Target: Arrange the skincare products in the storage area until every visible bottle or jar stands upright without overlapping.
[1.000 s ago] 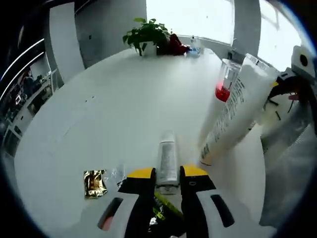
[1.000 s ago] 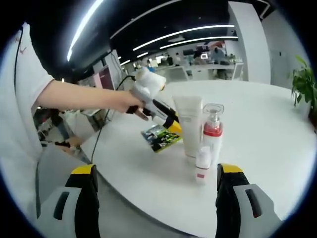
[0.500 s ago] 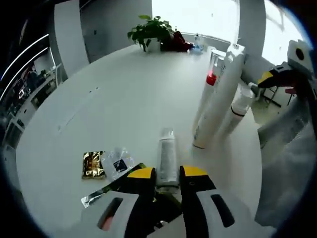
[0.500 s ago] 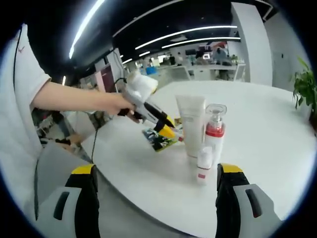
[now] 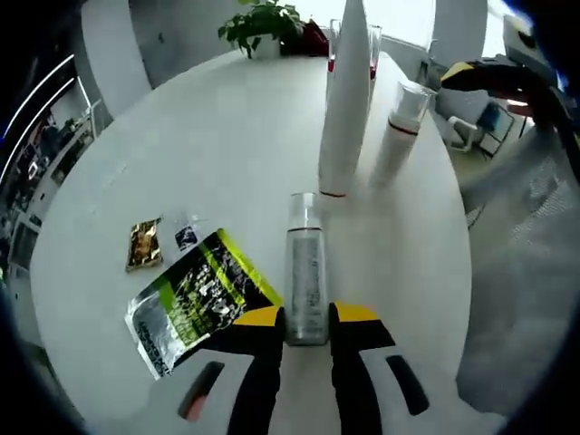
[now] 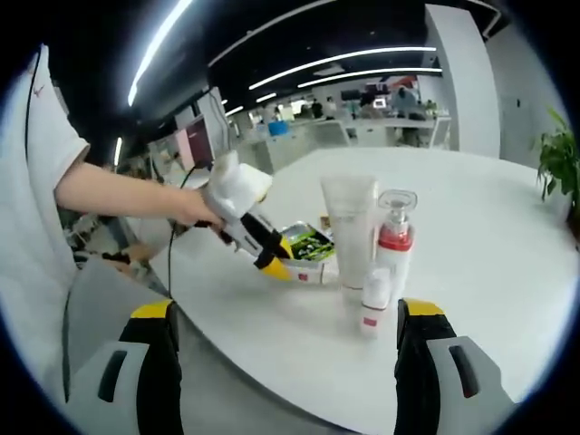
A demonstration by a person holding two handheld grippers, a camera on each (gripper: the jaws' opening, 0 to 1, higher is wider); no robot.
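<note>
My left gripper [image 5: 308,314] is shut on a small silvery tube [image 5: 305,268] with a clear cap, which points away from me, low over the white table [image 5: 181,145]. Ahead of it stand a tall white tube [image 5: 344,100], a clear pump bottle with red contents [image 5: 372,50] behind that, and a small white bottle with a red band [image 5: 399,136]. In the right gripper view, a hand holds the left gripper [image 6: 272,265] just left of the white tube [image 6: 349,227], pump bottle [image 6: 391,237] and small bottle [image 6: 372,299]. My right gripper [image 6: 285,340] is open, short of the table edge.
A green sachet [image 5: 195,294] lies left of the held tube, with a gold sachet [image 5: 143,245] and a small clear one [image 5: 186,234] beyond it. A potted plant [image 5: 261,18] stands at the table's far side. The table edge [image 5: 458,272] curves close on the right.
My left gripper has come down toward the table beside the green sachet, still holding the small tube. The right gripper has stayed put and open.
</note>
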